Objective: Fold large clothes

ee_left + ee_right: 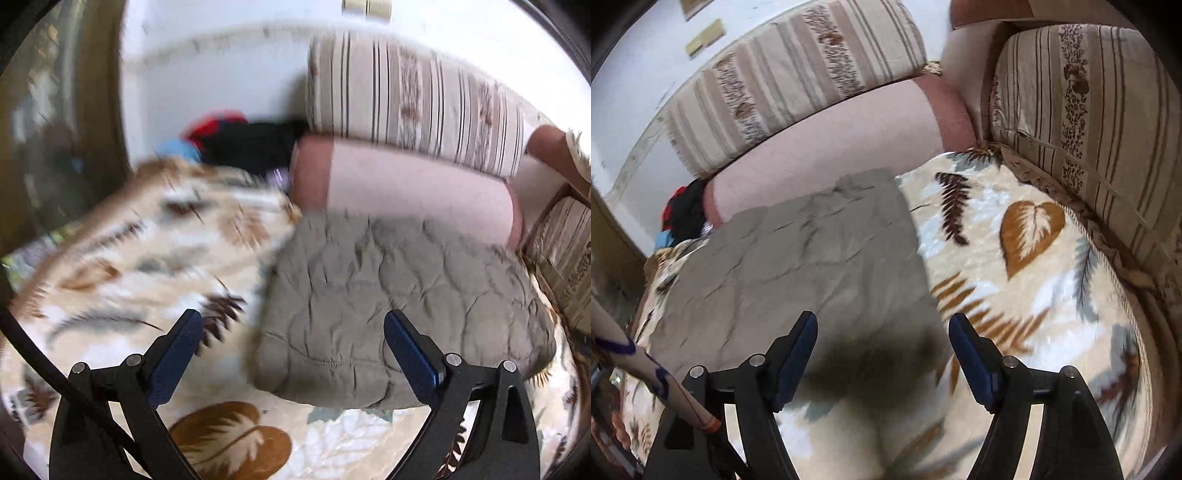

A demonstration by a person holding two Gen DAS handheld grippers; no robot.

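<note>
One grey quilted garment [399, 306] is seen lying folded into a thick, roughly rectangular bundle on a leaf-patterned blanket [122, 266] that covers the seat of a sofa. In the right wrist view the bundle's [812, 251] long axis is seen running from the near edge of the seat up towards the pink bolster [827, 147] at the back, its far end touching that bolster. Striped cushions [413, 99] are stacked above the bolster, and a heap of dark, red and blue clothes [240, 140] is seen at the bolster's left end. Both grippers are held above the seat. The left gripper [293, 350] is shown with its jaws spread wide and nothing between them, the bundle's near left corner lying below. The right gripper [882, 354] is likewise shown with jaws apart and empty, over the bundle's near right corner.
</note>
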